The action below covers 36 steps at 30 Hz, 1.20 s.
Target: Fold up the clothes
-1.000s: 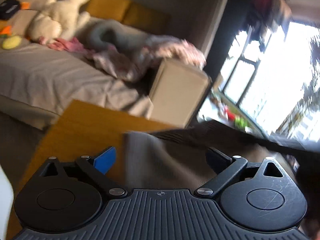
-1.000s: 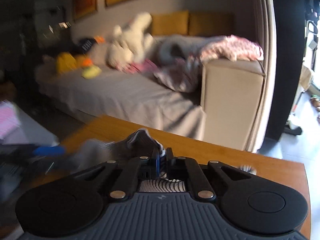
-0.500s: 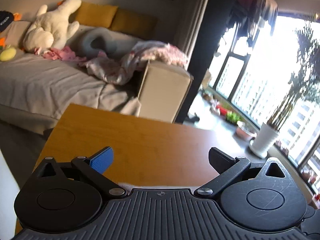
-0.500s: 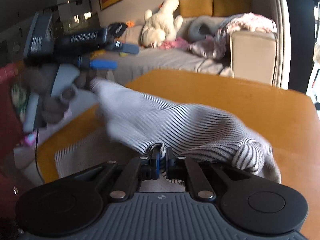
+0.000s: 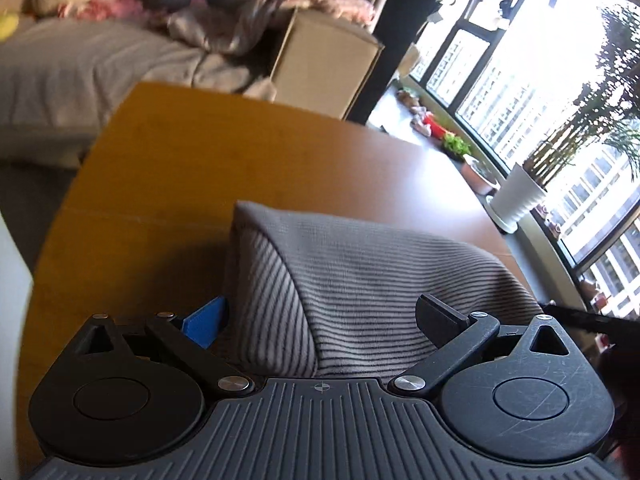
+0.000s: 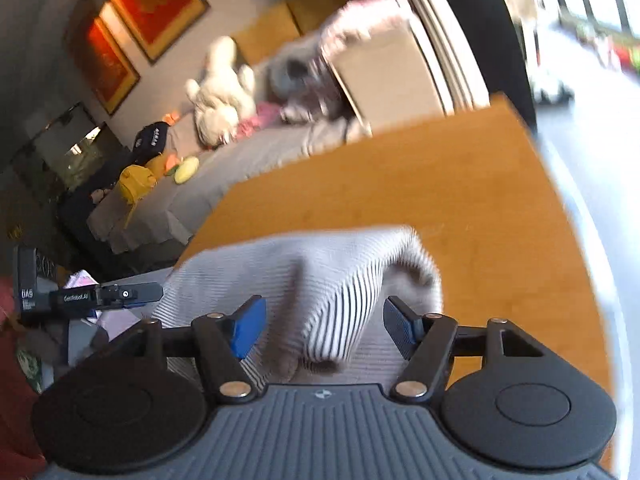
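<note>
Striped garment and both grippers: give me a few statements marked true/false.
1. The right gripper has its jaws apart, not pinching the striped garment. True; they have just been opening, and a fold of the cloth sits between the pads without being pressed.
2. The striped garment hangs in the air, clear of the wooden table. False: it lies on the tabletop.
3. The left gripper is shut on the cloth. False: its jaws are wide open, with the garment in front of them.
4. A white plush toy lies on the sofa behind the table. True.
</note>
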Each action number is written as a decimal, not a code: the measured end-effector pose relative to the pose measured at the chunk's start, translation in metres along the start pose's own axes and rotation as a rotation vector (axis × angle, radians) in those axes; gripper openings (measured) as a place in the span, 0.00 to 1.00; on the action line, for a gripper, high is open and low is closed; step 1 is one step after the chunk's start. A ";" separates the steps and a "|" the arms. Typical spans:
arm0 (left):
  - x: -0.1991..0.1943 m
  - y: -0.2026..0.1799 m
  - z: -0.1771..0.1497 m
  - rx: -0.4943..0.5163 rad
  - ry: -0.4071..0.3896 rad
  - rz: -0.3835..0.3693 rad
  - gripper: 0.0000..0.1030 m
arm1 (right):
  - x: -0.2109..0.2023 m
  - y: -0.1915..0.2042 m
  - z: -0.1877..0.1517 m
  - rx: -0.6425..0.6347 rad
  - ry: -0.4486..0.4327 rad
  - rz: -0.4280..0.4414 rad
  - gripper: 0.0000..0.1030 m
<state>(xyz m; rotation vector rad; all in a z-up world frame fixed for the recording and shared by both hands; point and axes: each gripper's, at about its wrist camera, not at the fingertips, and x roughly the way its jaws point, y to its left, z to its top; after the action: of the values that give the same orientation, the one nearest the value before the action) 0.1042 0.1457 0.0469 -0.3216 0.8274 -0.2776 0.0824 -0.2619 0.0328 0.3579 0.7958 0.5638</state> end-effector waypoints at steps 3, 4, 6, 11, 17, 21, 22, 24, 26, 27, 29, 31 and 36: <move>0.017 0.001 0.004 -0.016 0.005 -0.008 0.91 | 0.030 -0.001 -0.004 0.014 0.042 0.013 0.59; 0.022 0.002 0.007 -0.018 0.005 -0.006 0.78 | 0.042 -0.001 -0.002 0.020 0.054 0.018 0.51; 0.034 0.003 0.017 -0.018 -0.004 -0.001 0.59 | 0.062 0.000 0.007 0.006 0.065 0.029 0.33; 0.045 0.001 0.052 -0.015 -0.062 0.018 0.31 | 0.095 0.010 0.056 -0.053 -0.010 -0.010 0.24; 0.001 -0.009 0.049 -0.003 -0.140 -0.058 0.30 | 0.053 0.023 0.065 -0.094 -0.078 0.072 0.24; -0.001 -0.008 0.023 -0.019 -0.101 -0.094 0.30 | 0.032 0.015 0.041 -0.081 -0.057 0.098 0.24; 0.001 -0.007 0.015 -0.020 -0.083 -0.095 0.30 | 0.031 0.010 0.033 -0.076 -0.048 0.095 0.24; 0.009 -0.005 -0.001 -0.020 -0.049 -0.063 0.30 | 0.033 -0.001 0.018 -0.052 -0.019 0.087 0.25; 0.016 -0.002 -0.016 -0.020 -0.015 -0.030 0.36 | 0.038 -0.013 0.001 -0.033 0.005 0.038 0.29; 0.019 0.000 -0.023 -0.018 -0.001 -0.013 0.38 | 0.041 -0.016 -0.006 -0.042 0.012 -0.003 0.33; 0.018 0.000 -0.024 0.009 -0.009 0.029 0.44 | 0.038 -0.017 -0.013 -0.061 0.008 -0.017 0.36; 0.014 0.000 -0.021 0.026 -0.036 0.055 0.49 | 0.029 -0.016 -0.016 -0.075 -0.005 -0.020 0.44; 0.013 -0.002 -0.015 0.027 -0.066 0.011 0.80 | 0.016 -0.022 -0.015 -0.029 -0.046 -0.017 0.58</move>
<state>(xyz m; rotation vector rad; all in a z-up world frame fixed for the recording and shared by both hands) 0.1014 0.1364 0.0295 -0.2987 0.7599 -0.2662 0.0871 -0.2680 0.0028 0.3358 0.7455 0.5488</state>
